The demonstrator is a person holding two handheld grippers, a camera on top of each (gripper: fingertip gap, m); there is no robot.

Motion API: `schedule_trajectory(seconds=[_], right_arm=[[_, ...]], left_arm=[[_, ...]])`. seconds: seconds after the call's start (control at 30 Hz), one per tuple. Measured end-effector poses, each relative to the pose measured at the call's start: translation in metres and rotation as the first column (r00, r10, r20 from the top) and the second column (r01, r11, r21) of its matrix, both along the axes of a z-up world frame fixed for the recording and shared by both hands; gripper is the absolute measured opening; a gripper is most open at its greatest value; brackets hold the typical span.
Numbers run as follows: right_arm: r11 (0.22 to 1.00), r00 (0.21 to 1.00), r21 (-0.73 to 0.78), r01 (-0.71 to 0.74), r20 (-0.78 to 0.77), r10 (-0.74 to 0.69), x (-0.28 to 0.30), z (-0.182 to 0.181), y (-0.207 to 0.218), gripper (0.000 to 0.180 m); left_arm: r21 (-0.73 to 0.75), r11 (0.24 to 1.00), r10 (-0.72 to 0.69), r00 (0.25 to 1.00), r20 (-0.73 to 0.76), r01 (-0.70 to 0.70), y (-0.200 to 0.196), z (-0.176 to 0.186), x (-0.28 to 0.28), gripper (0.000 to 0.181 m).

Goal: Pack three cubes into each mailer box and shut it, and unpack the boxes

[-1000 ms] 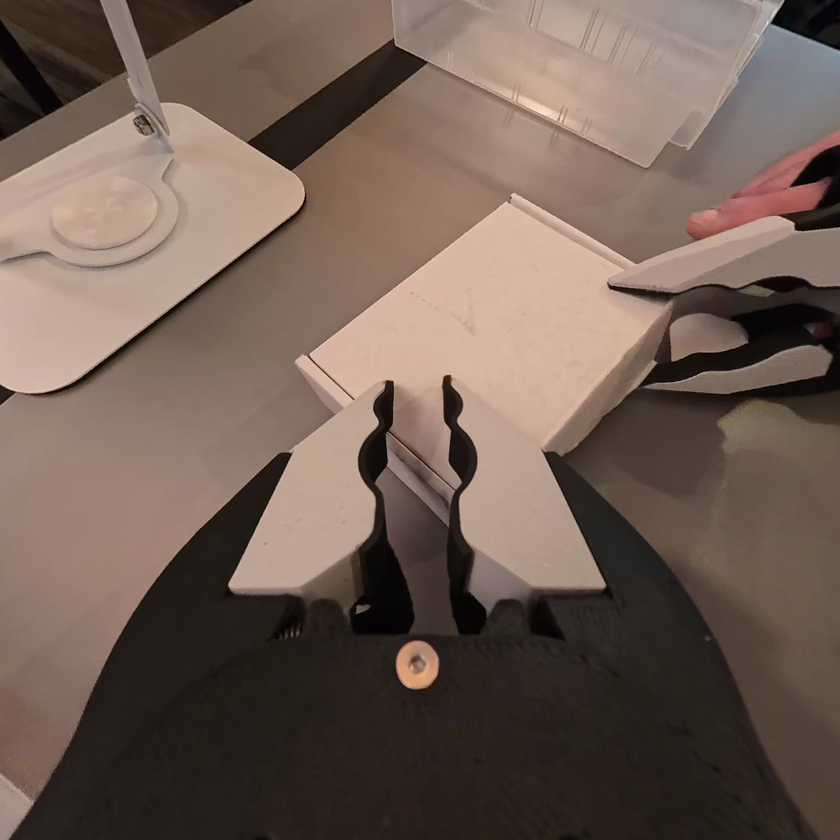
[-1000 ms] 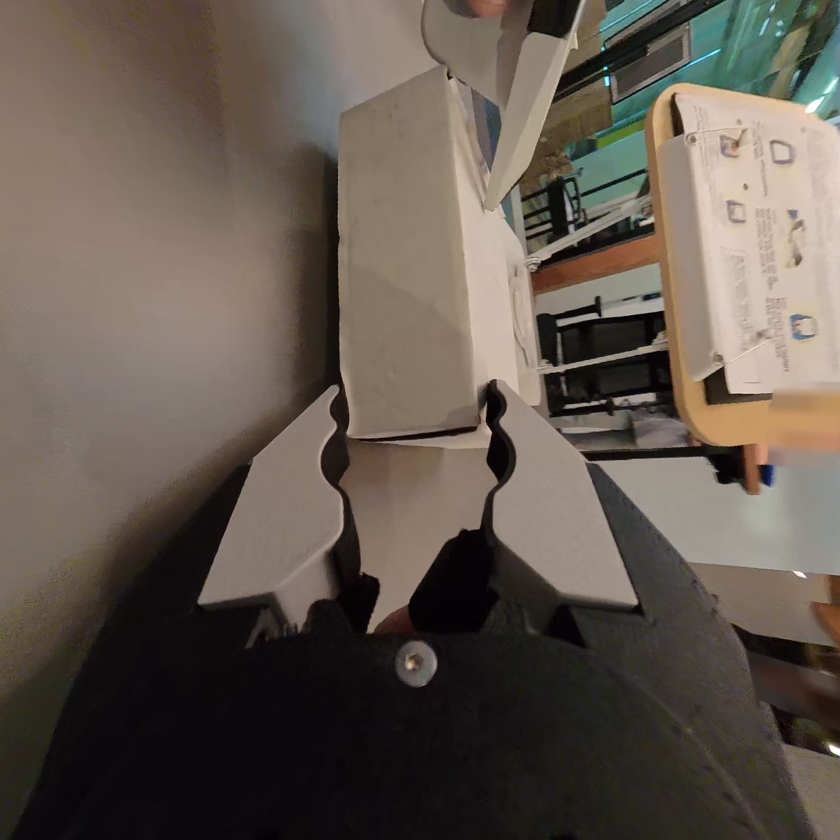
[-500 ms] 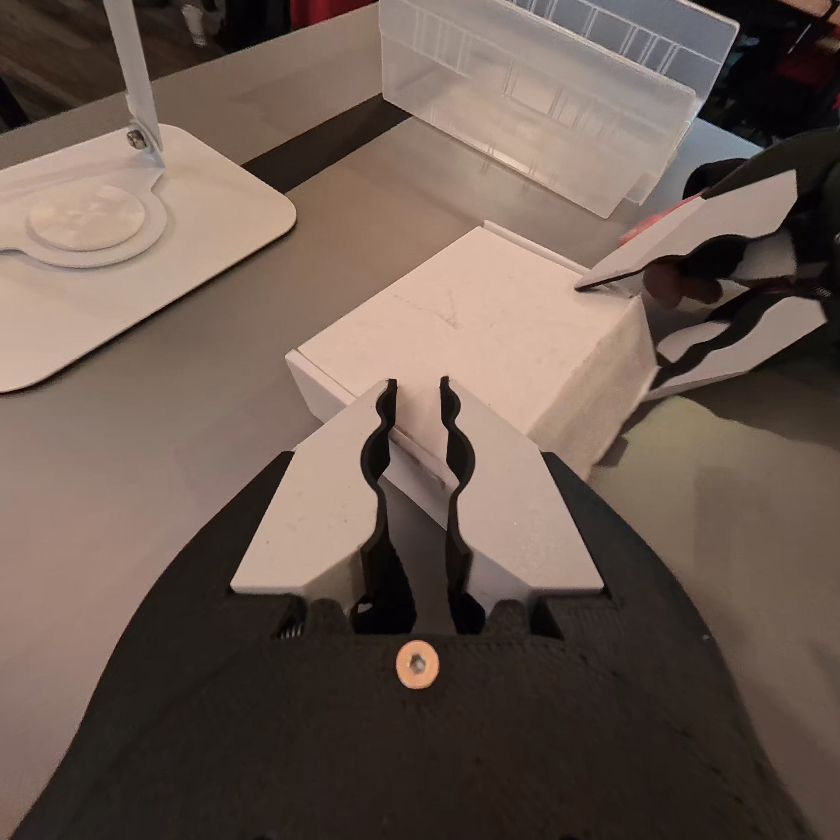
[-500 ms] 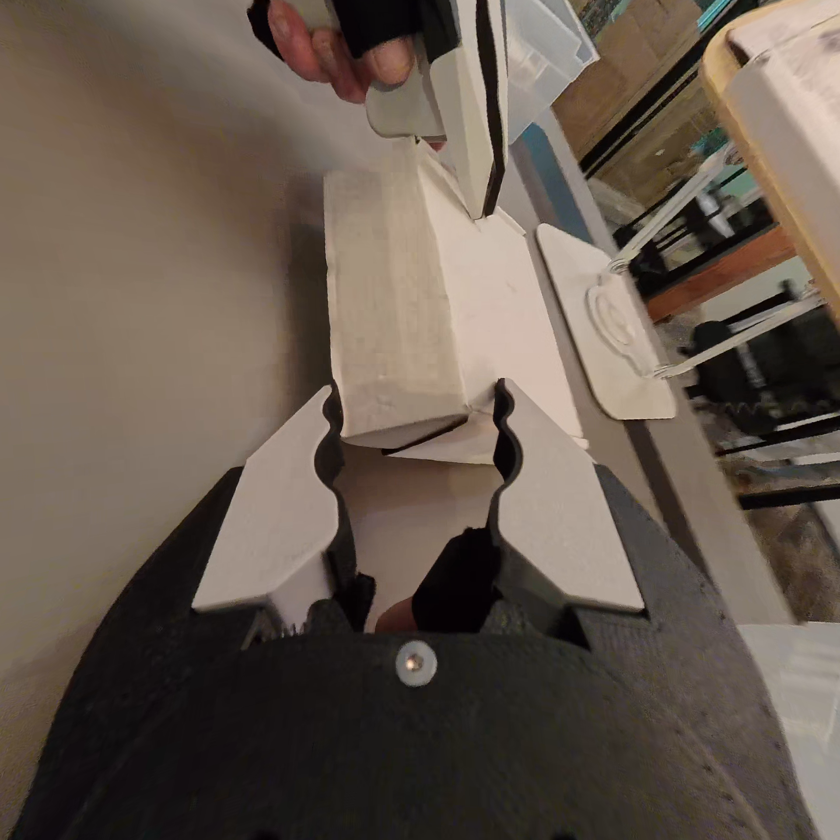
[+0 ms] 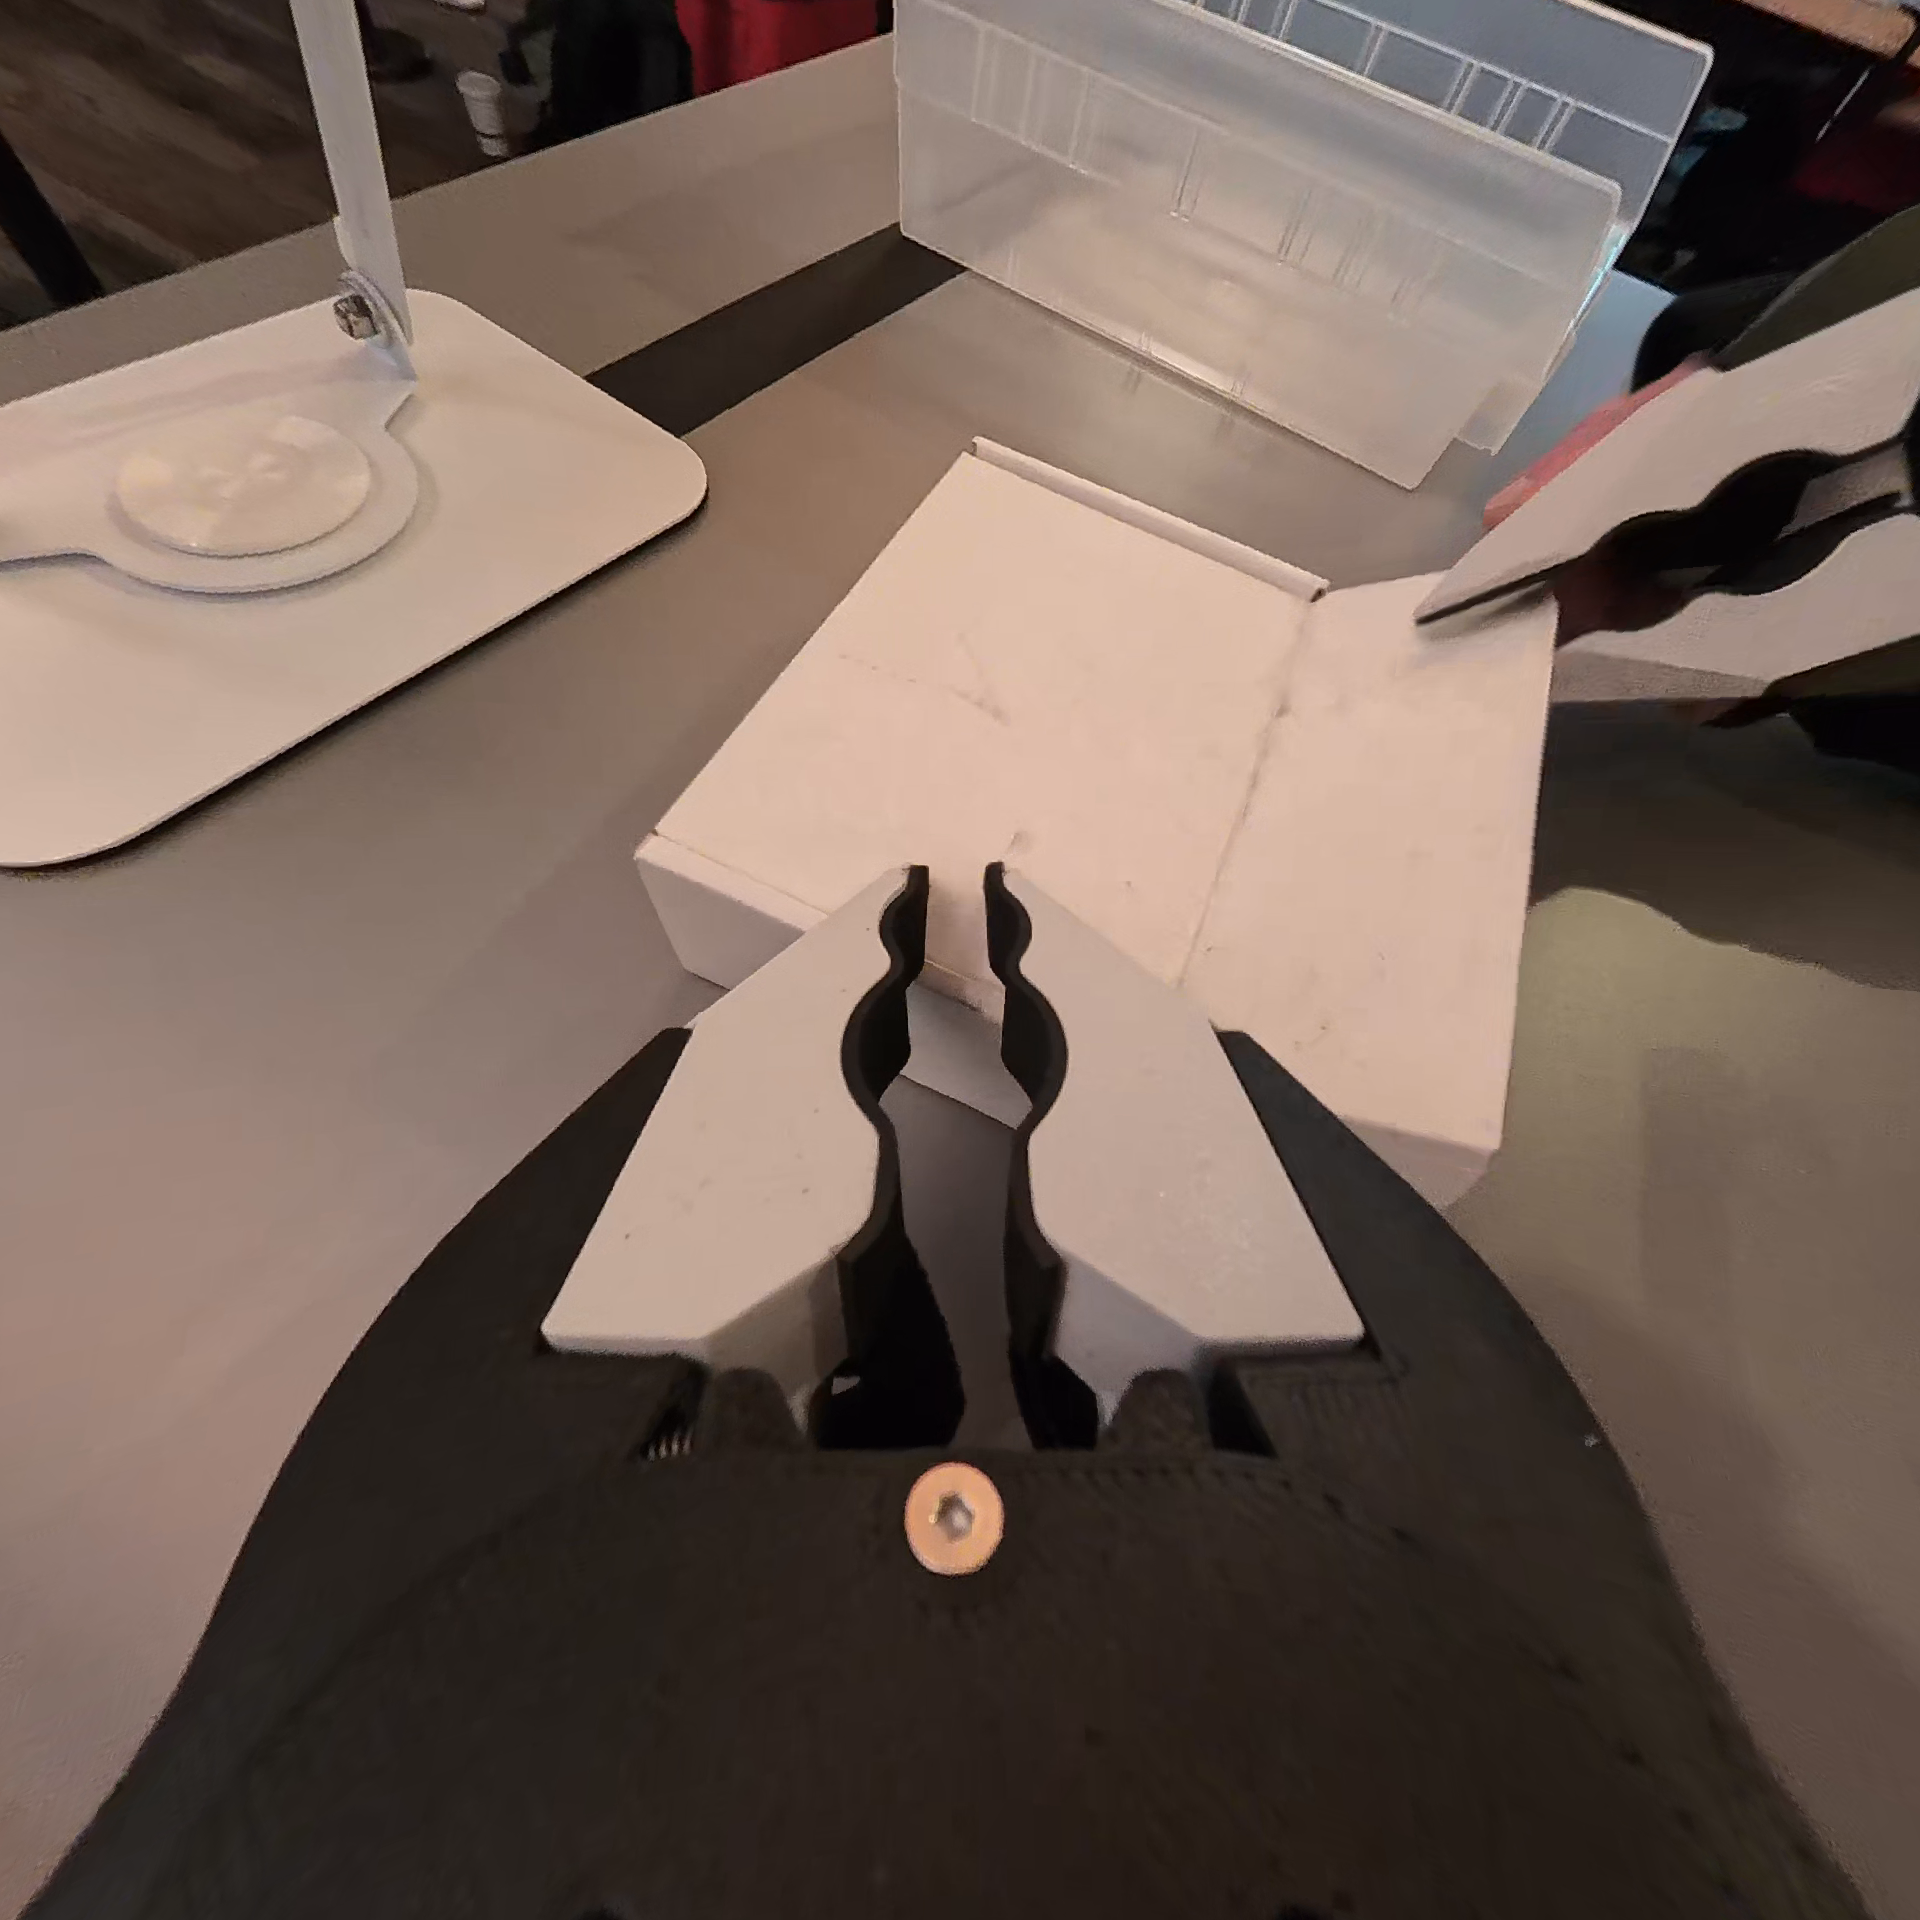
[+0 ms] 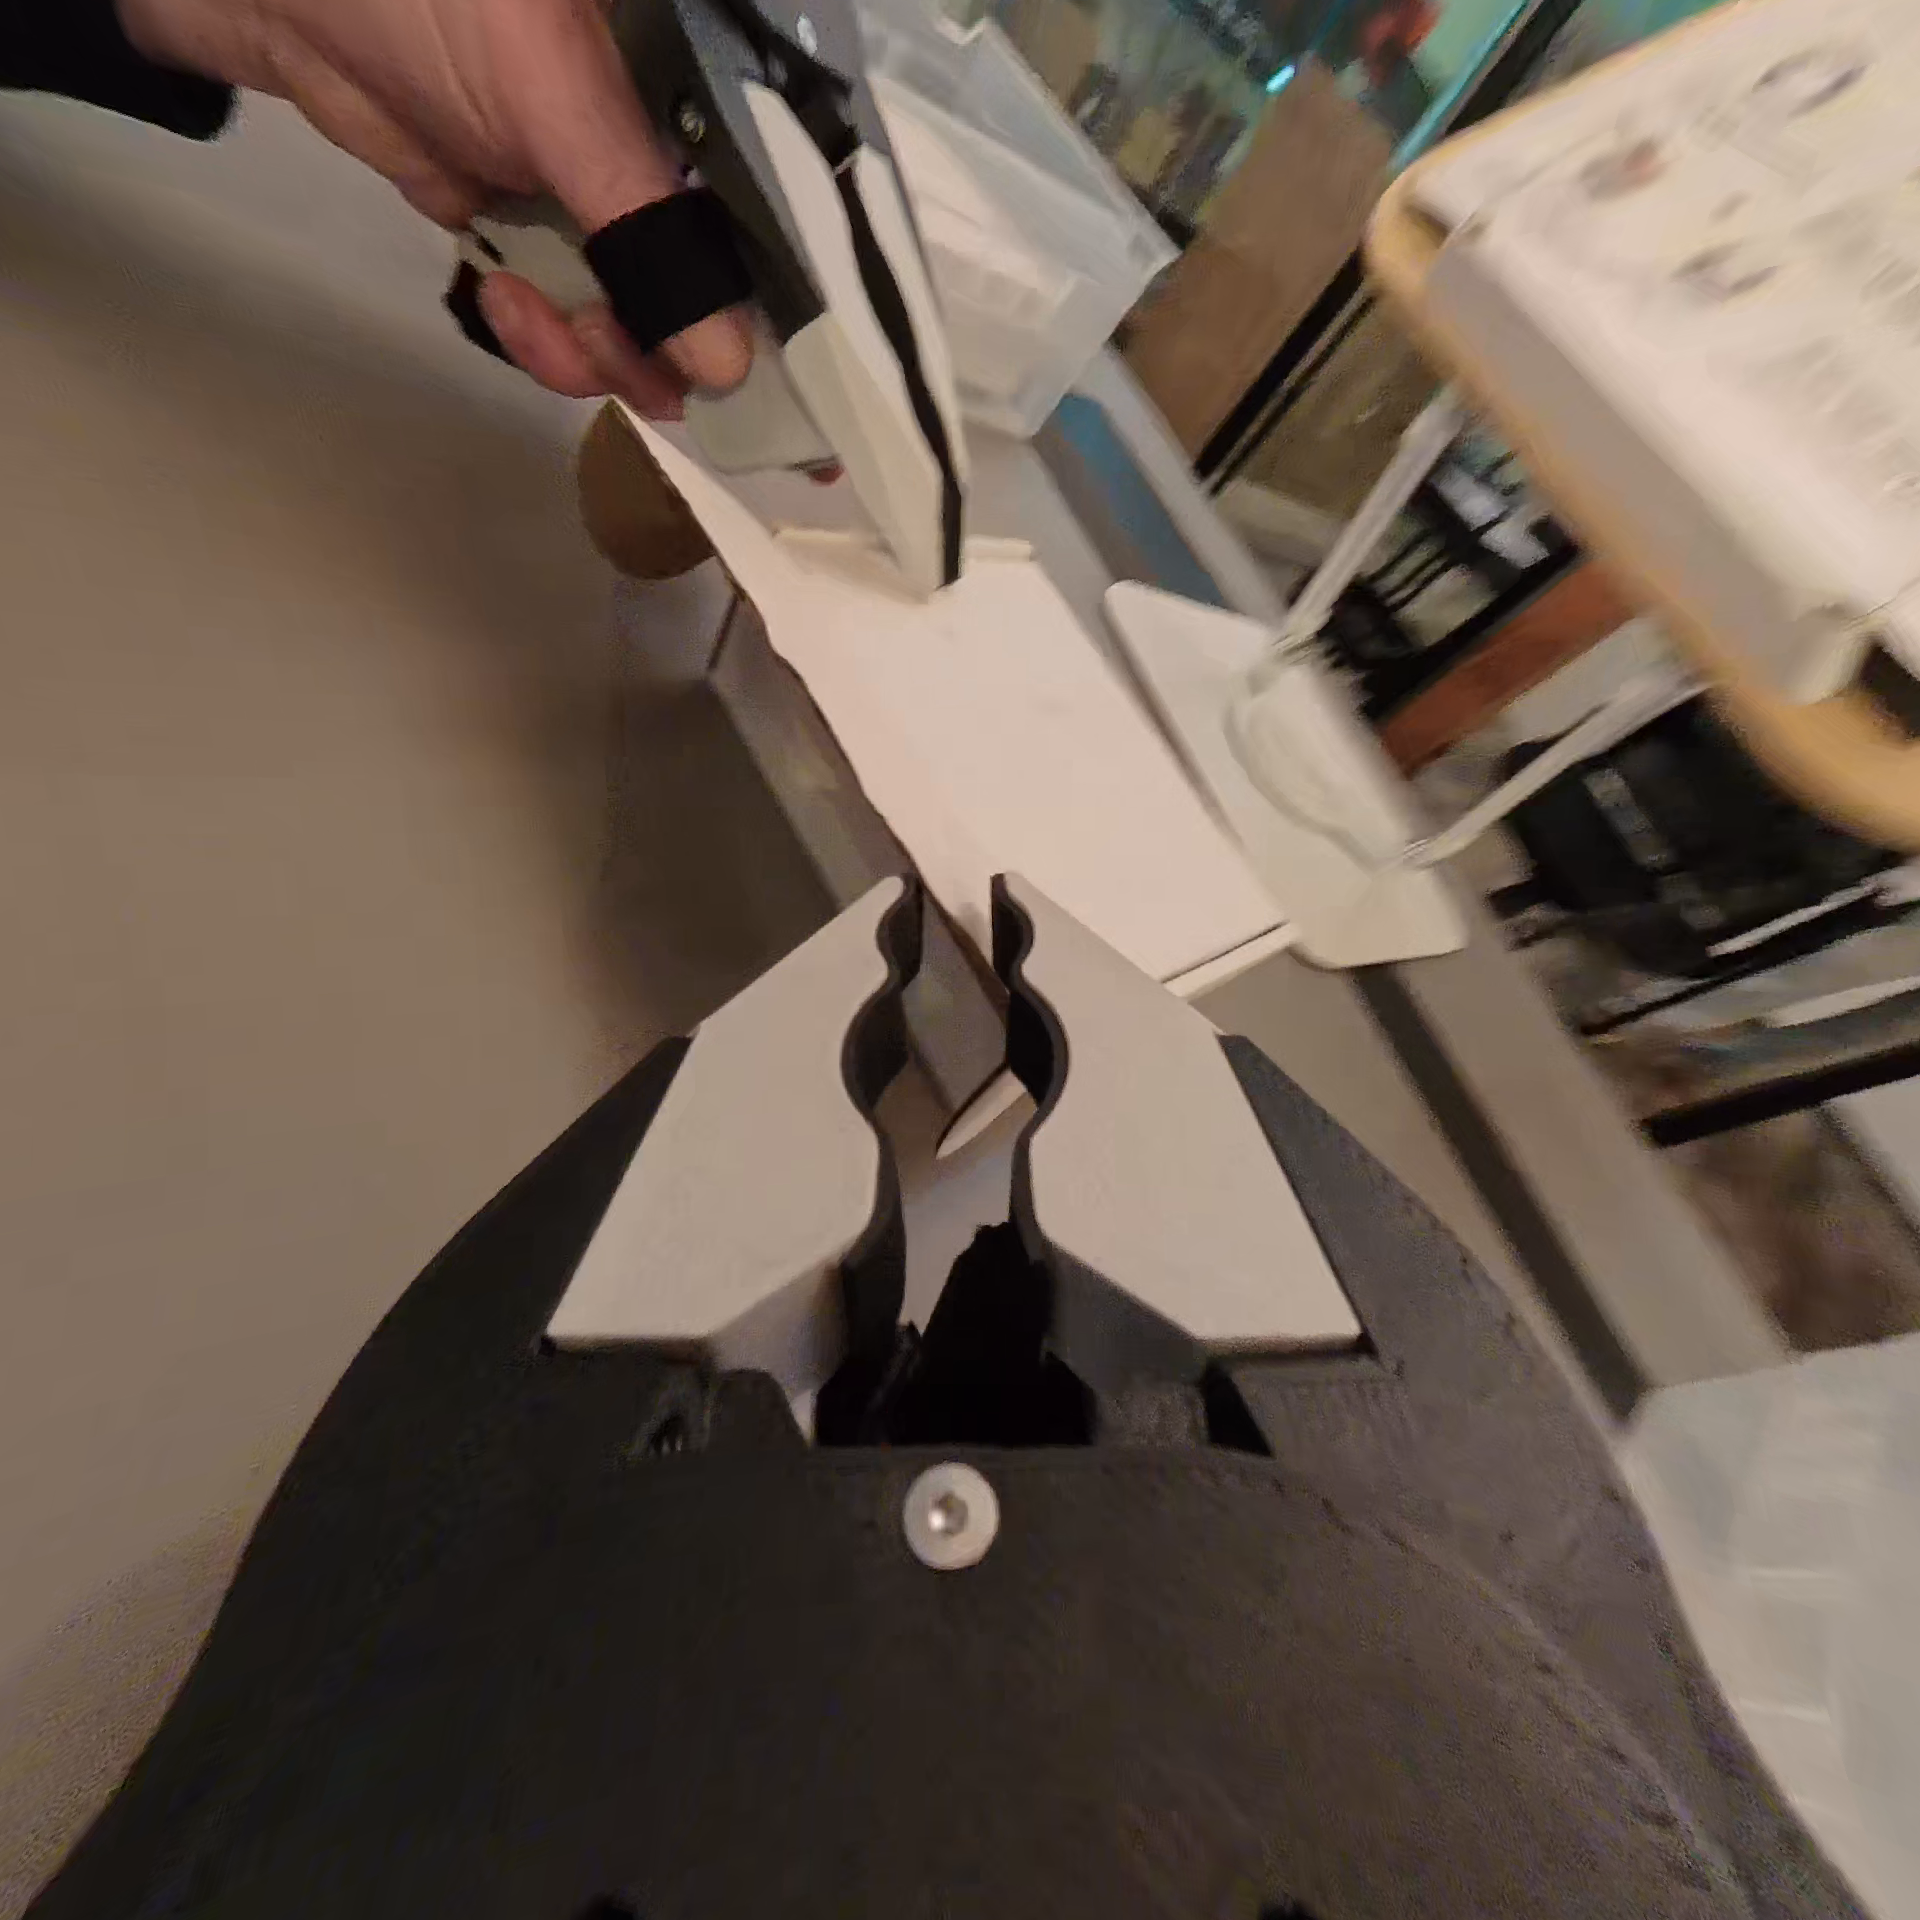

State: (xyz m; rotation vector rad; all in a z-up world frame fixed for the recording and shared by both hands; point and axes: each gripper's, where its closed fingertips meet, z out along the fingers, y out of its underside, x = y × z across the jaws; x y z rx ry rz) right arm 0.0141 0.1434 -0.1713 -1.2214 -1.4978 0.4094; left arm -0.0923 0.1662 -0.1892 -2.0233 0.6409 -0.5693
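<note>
Left wrist view shows the white mailer box [image 5: 997,707] lying on the grey table [image 5: 312,987] with its lid down and its front flap [image 5: 1382,883] swung out to the right — untucked. The left gripper [image 5: 954,883] has its fingers drawn near together with a narrow gap, tips at the box's near corner, pinching nothing visible. The right gripper [image 6: 956,894] is clamped on the flap's edge. Whether this is closing or opening I cannot say; probably the flap is being pulled free. No cubes show — the inside is hidden. A clear plastic bin [image 5: 1247,208] stands far; a white lamp base [image 5: 312,582] lies left. Right wrist view is blurred at its right side.
</note>
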Motion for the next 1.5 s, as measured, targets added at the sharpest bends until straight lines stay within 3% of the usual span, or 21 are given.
schedule_trajectory(seconds=[0.1, 0.33, 0.57, 0.77, 0.9, 1.23, 1.4, 1.5], right_arm=[[0.986, 0.996, 0.156, 0.055, 0.057, -0.064, -0.002, 0.004, 0.010, 0.007], [0.988, 0.990, 0.149, 0.048, 0.125, -0.067, -0.002, 0.000, 0.008, 0.002], [0.996, 0.994, 0.083, 0.027, 0.106, -0.036, -0.003, 0.004, 0.008, 0.002], [0.999, 1.000, -0.045, 0.028, -0.006, -0.028, 0.001, 0.025, 0.014, 0.002], [0.996, 0.999, -0.087, 0.035, -0.024, -0.037, -0.002, 0.039, 0.019, 0.002], [0.970, 0.980, -0.172, 0.172, -0.067, -0.186, -0.021, 0.104, 0.088, 0.005], [0.931, 0.962, -0.257, 0.260, -0.017, -0.274, -0.036, 0.103, 0.135, 0.006], [0.893, 0.935, -0.279, 0.354, 0.081, -0.346, -0.037, 0.079, 0.166, 0.006]], left_arm=[[0.011, 1.000, 0.001, 1.000, -0.012, -0.001, 0.001, 0.000, -0.002, 0.009], [0.058, 0.998, 0.015, 0.999, -0.031, -0.013, -0.008, 0.008, -0.004, 0.007], [0.085, 0.996, 0.018, 0.994, -0.112, -0.009, -0.008, 0.001, -0.005, 0.004], [0.079, 0.997, -0.003, 0.997, -0.077, 0.009, -0.010, 0.000, -0.004, 0.000], [0.109, 0.994, 0.000, 0.986, -0.167, 0.018, -0.008, 0.000, -0.002, 0.000], [0.109, 0.993, -0.024, 0.985, -0.170, 0.043, -0.009, -0.001, 0.001, 0.000], [0.108, 0.993, -0.025, 0.978, -0.207, 0.049, -0.008, -0.001, 0.000, 0.000], [0.112, 0.992, -0.029, 0.978, -0.209, 0.053, -0.009, -0.001, 0.001, 0.000]])
